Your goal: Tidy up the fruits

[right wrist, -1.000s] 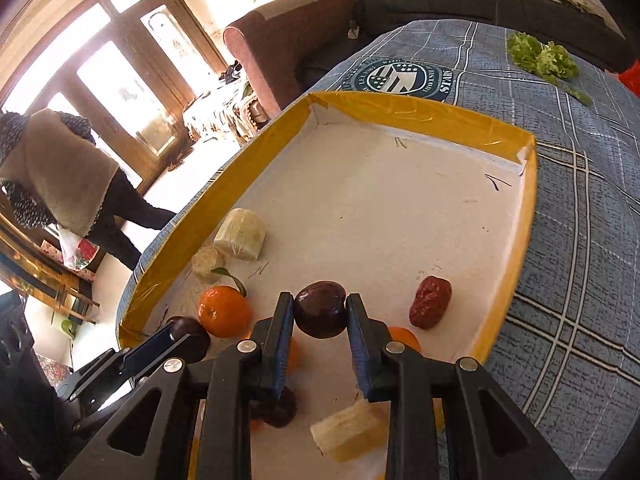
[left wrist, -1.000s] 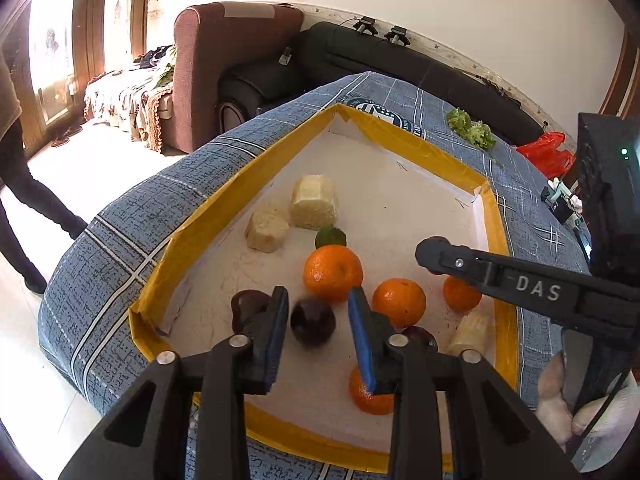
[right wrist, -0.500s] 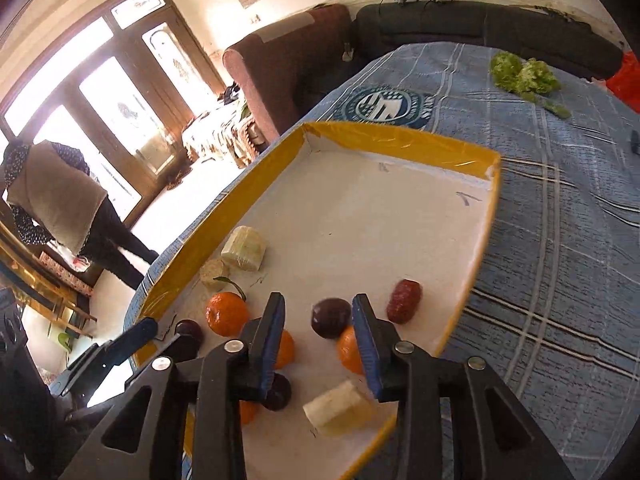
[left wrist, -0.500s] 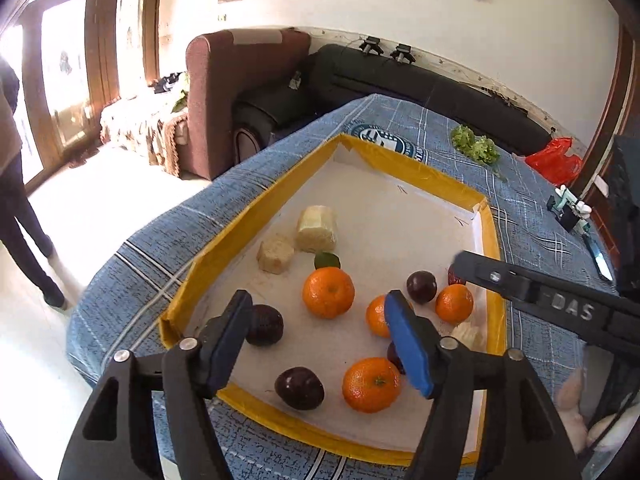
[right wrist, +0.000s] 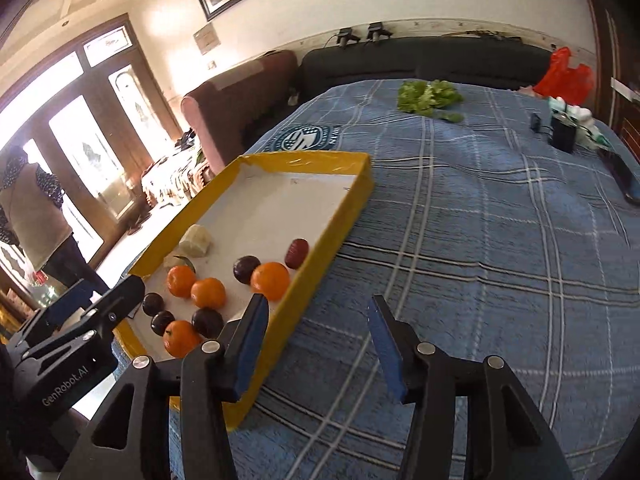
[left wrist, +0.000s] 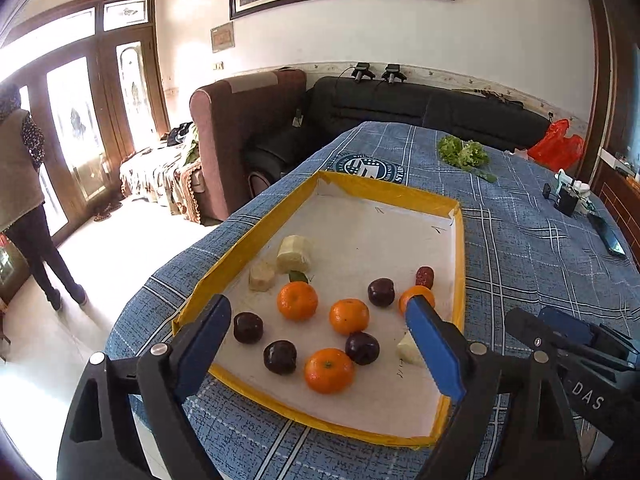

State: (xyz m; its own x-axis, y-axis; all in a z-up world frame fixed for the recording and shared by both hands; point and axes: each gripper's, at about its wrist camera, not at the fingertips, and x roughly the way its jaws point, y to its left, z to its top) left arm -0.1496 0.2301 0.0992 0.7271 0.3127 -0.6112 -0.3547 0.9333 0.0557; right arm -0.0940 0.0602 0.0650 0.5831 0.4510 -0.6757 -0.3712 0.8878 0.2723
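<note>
Blue-padded left tongs [left wrist: 316, 344] opening, empty, tilted over tray [left wrist: 460, 248]

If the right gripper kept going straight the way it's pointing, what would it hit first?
Most likely the bare blue tablecloth just right of the yellow tray. The right gripper, jaws opening and empty, seems aimed past the fruit, though depth is unclear.
</note>
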